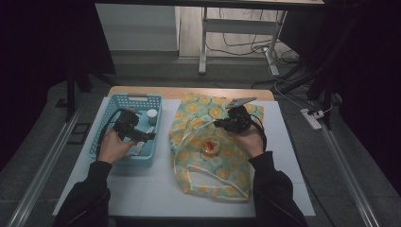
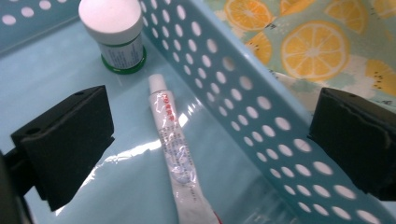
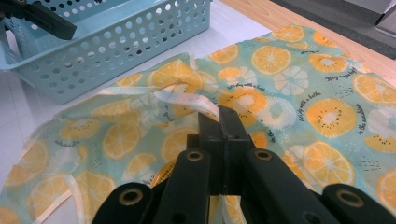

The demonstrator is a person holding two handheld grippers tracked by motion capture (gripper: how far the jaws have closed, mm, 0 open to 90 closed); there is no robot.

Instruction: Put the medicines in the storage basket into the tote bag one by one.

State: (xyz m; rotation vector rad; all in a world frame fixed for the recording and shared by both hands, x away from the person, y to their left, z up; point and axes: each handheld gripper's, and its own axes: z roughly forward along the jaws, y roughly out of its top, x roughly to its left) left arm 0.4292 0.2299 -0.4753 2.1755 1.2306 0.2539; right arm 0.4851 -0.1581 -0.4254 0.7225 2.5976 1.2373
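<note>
A light blue perforated basket [image 1: 137, 98] holds a white-capped jar [image 2: 112, 28] and a white tube [image 2: 175, 149]. My left gripper [image 2: 205, 140] hangs open above the tube, with one jaw inside the basket and the other over its side wall [image 2: 243, 107]. A teal cloth bag printed with citrus slices [image 1: 213, 175] lies flat to the basket's right. My right gripper [image 3: 223, 116] is shut on the bag's cream strap [image 3: 196, 100], near the bag's upper middle. A round yellow item with a red mark [image 1: 210, 146] shows at the bag's centre.
A white mat [image 1: 156, 189] covers the wooden table [image 1: 189, 91], with bare mat in front of the basket and bag. Beyond the table's far edge stand a desk frame [image 1: 203, 42] and floor cables [image 1: 246, 47]. A power strip [image 1: 312, 118] lies on the floor to the right.
</note>
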